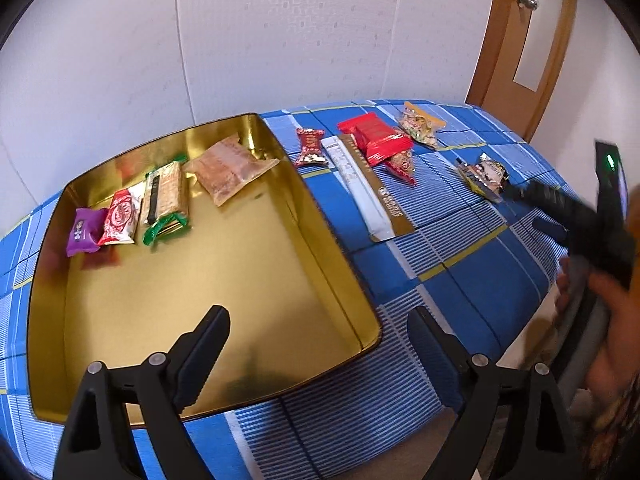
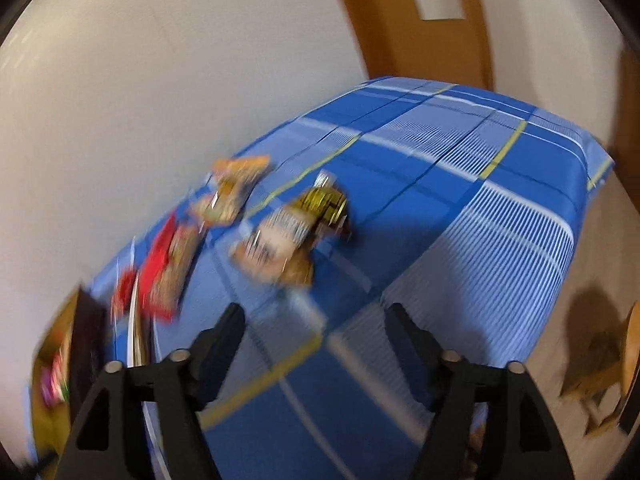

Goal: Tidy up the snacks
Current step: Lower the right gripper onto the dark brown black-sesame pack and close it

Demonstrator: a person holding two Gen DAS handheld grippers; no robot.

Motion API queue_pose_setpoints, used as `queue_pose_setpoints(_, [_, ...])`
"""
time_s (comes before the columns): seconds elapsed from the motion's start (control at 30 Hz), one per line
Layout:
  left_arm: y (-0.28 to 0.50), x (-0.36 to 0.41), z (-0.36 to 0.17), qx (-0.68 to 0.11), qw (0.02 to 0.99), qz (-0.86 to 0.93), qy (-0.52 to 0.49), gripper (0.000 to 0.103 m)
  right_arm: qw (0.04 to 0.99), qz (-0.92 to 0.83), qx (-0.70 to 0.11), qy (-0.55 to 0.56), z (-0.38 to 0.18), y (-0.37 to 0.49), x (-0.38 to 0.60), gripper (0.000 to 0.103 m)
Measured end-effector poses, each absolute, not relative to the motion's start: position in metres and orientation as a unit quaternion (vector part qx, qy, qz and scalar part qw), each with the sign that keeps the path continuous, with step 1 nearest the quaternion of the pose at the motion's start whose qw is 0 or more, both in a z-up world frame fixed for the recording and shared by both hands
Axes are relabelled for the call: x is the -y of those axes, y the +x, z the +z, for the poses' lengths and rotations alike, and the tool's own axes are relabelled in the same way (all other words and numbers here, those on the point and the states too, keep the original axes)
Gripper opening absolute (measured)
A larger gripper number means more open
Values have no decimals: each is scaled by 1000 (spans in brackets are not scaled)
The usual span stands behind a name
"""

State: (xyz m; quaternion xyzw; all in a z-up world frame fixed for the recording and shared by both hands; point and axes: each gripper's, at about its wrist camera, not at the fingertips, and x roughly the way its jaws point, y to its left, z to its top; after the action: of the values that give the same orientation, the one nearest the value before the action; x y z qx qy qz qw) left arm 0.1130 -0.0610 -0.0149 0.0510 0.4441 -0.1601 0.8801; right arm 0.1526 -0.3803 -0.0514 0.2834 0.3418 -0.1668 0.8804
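Gold-coloured metal tin tray (image 1: 332, 264) holds four wrapped snacks, six lie outside on the blue checked cloth (image 1: 460, 280); both the left gripper (image 1: 320, 344) and the right gripper (image 2: 316, 336) stand spread and empty, so a hurried, blurred approach could miss the crinkly black-and-gold packet (image 2: 288, 232).

Print shows on the snack wrappers (image 1: 120, 220) and the long packet (image 1: 368, 188), but none is legible.
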Motion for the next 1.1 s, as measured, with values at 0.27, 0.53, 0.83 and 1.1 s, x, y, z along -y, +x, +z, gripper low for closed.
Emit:
queue_pose_setpoints(0.27, [117, 61, -13, -444, 881, -155, 57, 91, 855, -191, -366, 313, -48, 214, 393, 77])
queue_pose_setpoints(0.53, [123, 57, -15, -449, 879, -149, 51, 91, 882, -196, -363, 228, -61, 214, 379, 64])
queue_pose_setpoints(0.83, [120, 77, -17, -457, 872, -162, 63, 91, 908, -132, -333, 217, -71, 175, 379, 39])
queue_pose_setpoints(1.1, [135, 112, -4, -456, 869, -177, 69, 91, 903, -126, -326, 249, -72, 161, 393, 37])
